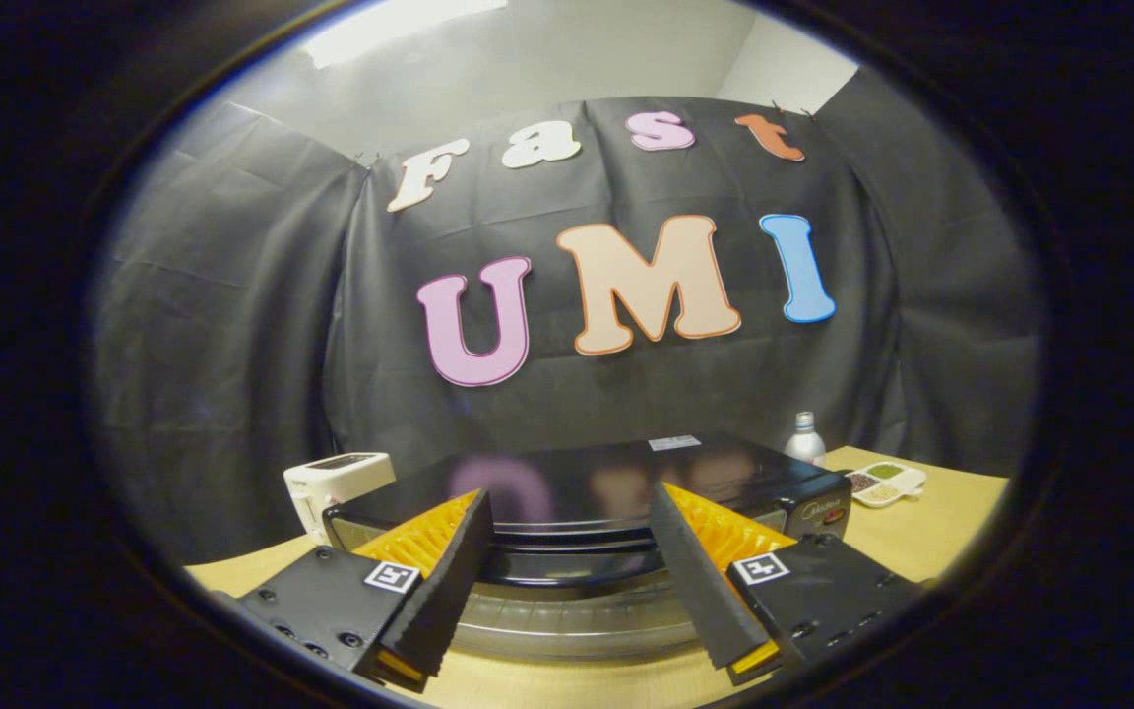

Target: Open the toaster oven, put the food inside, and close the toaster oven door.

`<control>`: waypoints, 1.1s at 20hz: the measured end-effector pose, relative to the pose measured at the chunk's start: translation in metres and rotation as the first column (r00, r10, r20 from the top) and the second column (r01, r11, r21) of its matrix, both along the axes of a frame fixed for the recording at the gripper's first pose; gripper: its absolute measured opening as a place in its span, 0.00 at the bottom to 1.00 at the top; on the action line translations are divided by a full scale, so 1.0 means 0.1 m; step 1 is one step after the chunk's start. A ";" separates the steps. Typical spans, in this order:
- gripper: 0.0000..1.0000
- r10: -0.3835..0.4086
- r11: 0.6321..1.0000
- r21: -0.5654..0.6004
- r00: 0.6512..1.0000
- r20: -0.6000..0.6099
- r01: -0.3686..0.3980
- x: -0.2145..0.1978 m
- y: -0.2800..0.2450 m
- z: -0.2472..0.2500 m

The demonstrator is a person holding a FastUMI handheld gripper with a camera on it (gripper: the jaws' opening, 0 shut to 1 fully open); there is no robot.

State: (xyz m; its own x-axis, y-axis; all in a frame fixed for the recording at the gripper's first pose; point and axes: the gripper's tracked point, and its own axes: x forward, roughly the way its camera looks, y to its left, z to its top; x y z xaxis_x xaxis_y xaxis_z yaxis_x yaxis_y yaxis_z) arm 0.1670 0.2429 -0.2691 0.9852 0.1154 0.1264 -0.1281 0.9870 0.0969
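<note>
The black toaster oven stands on the wooden table, just ahead of me, and its glossy top reflects the wall. My gripper is open, one finger on each side of the oven's upper front. Between the fingers run a dark curved handle bar and a silvery band of the front below it. The fingers press on nothing. I cannot tell whether the door is closed or ajar from this low angle.
A white pop-up toaster stands to the left of the oven. To its right, further back, are a small bottle and a white divided dish with bits of food. Black cloth walls close the booth behind.
</note>
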 end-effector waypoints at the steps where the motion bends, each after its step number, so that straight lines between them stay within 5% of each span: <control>1: 0.99 0.004 1.000 -0.004 1.000 0.003 -0.004 -0.05 0.00 -0.01; 10: 0.99 -0.025 1.000 -0.020 1.000 -0.009 0.024 -0.83 -0.08 -0.31; 22: 0.99 -0.002 0.999 -0.042 0.986 -0.165 -0.005 -1.31 -0.13 -0.85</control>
State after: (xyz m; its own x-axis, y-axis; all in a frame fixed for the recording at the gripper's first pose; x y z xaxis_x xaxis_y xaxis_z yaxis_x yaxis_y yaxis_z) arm 0.0360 0.2297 -0.3538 0.9920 0.1183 -0.0430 -0.1149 0.9905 0.0756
